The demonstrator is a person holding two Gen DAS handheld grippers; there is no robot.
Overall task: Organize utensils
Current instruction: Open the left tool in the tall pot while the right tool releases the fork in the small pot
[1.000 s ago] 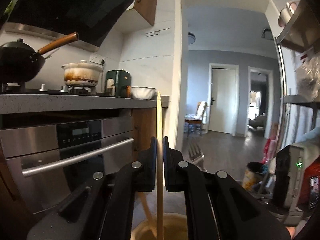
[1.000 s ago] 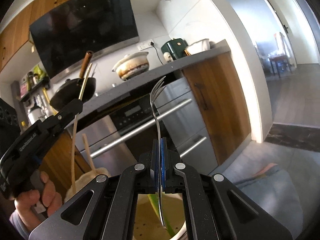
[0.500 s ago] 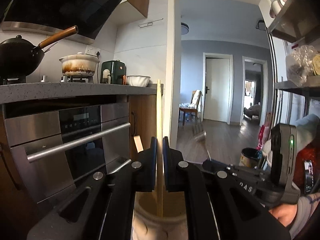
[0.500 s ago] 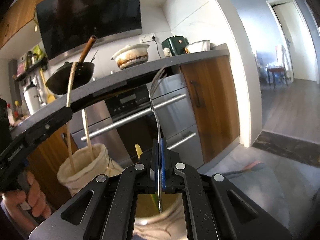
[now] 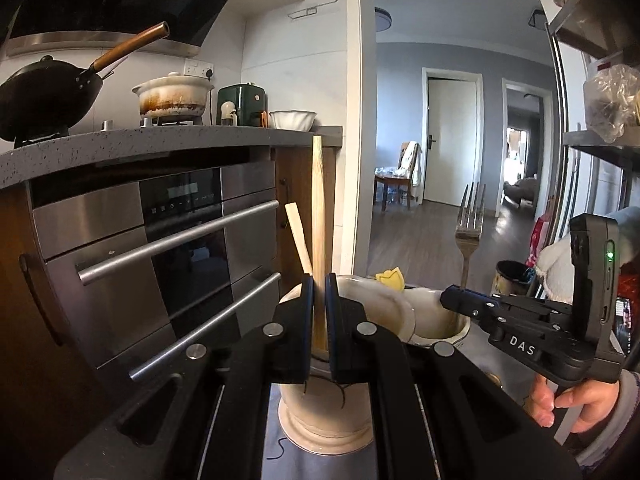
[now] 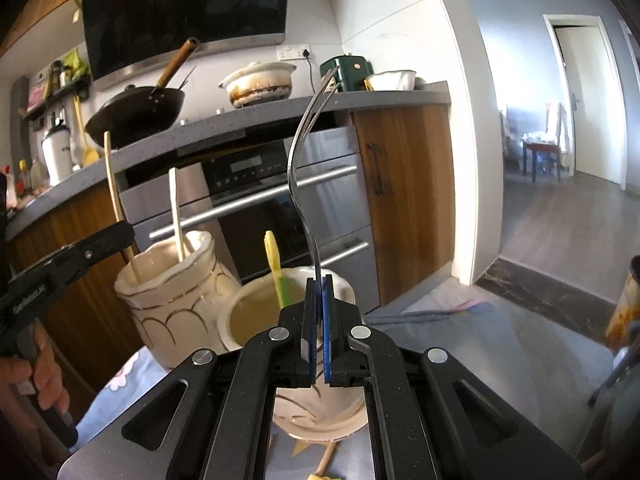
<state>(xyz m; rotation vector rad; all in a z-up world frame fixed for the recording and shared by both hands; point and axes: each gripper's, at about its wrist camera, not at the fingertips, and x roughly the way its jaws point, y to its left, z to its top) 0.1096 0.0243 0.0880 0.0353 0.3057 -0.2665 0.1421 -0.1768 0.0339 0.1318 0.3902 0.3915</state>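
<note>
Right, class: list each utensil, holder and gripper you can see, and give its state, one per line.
Left gripper: shut on wooden stick.
Wooden stick: upright, lower end in left jar.
Right gripper: shut on fork.
Fork: upright, tines up, over right jar.
Left jar: upright, holding a pale stick.
Right jar: upright, holding a yellow-green utensil.

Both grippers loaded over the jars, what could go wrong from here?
1. The fork is clamped low on its handle by the right gripper, tines high, so it may pivot or slip on release.
2. The two ceramic jars stand close together; a bump could knock one.
3. The wooden stick in the left gripper may jam against the spatula handle already inside.
</note>
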